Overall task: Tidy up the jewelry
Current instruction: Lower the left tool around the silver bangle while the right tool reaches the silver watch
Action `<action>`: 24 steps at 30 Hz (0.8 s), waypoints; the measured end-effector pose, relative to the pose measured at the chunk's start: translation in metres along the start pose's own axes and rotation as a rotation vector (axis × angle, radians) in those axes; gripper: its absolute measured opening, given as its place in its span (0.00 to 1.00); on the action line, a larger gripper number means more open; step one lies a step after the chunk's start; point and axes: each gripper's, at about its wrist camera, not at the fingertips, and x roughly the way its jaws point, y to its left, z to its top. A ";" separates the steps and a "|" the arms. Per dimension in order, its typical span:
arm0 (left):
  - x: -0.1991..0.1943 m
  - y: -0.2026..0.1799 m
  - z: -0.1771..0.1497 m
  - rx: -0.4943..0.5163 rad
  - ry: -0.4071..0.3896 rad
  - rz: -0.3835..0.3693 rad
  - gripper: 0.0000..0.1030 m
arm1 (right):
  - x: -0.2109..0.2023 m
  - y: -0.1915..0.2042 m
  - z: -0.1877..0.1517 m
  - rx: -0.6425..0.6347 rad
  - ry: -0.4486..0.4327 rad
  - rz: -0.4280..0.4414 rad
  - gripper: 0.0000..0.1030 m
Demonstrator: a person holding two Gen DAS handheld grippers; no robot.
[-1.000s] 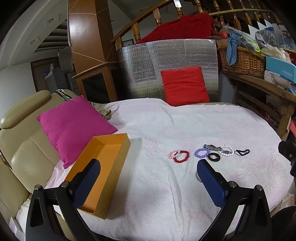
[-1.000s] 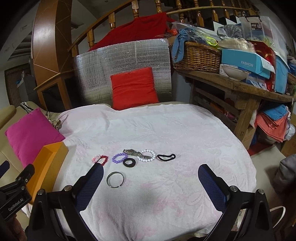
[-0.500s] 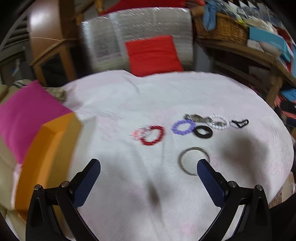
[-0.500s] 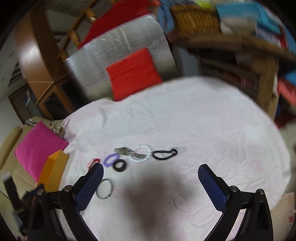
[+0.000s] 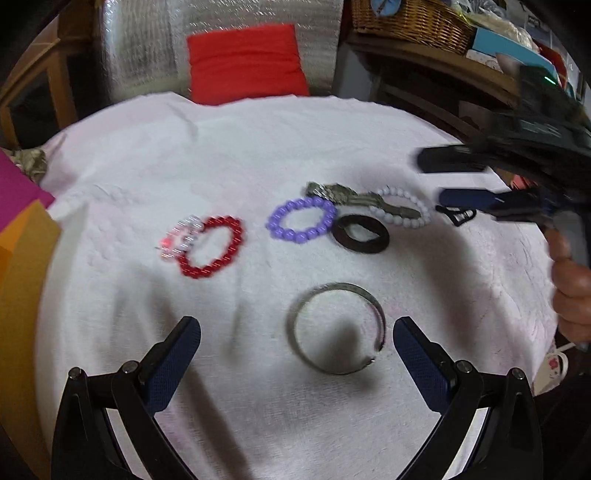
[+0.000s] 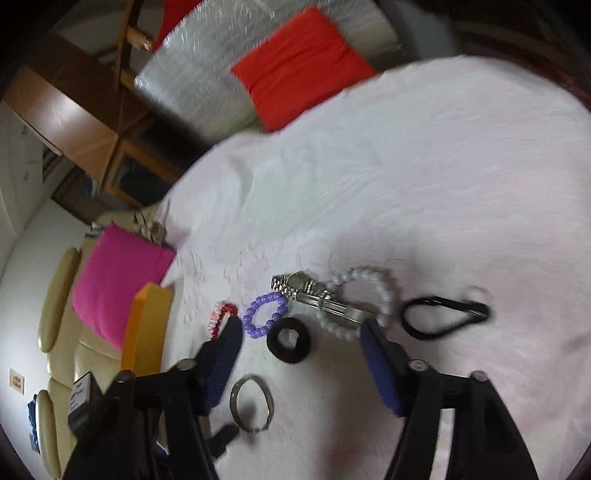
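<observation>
Jewelry lies in a row on the white cloth (image 5: 258,147): a red bead bracelet (image 5: 212,245), a purple bead bracelet (image 5: 301,220), a black ring (image 5: 360,234), a metal watch (image 5: 343,195), a white bead bracelet (image 5: 404,206) and a black clasp (image 6: 445,318). A silver bangle (image 5: 336,326) lies nearer. My left gripper (image 5: 295,358) is open, its fingers either side of the bangle, just short of it. My right gripper (image 6: 301,354) is open above the black ring (image 6: 290,339) and the watch (image 6: 314,291); it also shows at the right of the left wrist view (image 5: 458,182).
An orange box (image 6: 146,328) stands at the cloth's left edge, next to a pink cushion (image 6: 114,284). A red cushion (image 5: 245,62) leans on a silver panel at the back. A wooden bench with a wicker basket (image 5: 410,18) stands at the right.
Both grippers have moved forward and down toward the jewelry. The left one has closed in on the silver bangle; the right one has tilted and now hovers over the row.
</observation>
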 end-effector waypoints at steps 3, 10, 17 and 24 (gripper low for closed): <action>0.008 -0.003 0.001 0.012 0.018 -0.036 1.00 | 0.022 0.009 0.009 -0.057 0.047 -0.056 0.62; 0.024 -0.012 0.004 0.051 0.058 -0.063 0.82 | 0.052 0.024 0.030 -0.188 0.131 -0.115 0.61; 0.024 -0.008 0.002 0.072 0.037 -0.077 0.65 | 0.076 0.017 0.045 -0.143 0.190 0.004 0.61; 0.024 -0.007 0.001 0.077 0.025 -0.105 0.63 | 0.076 0.009 0.040 -0.105 0.268 0.045 0.62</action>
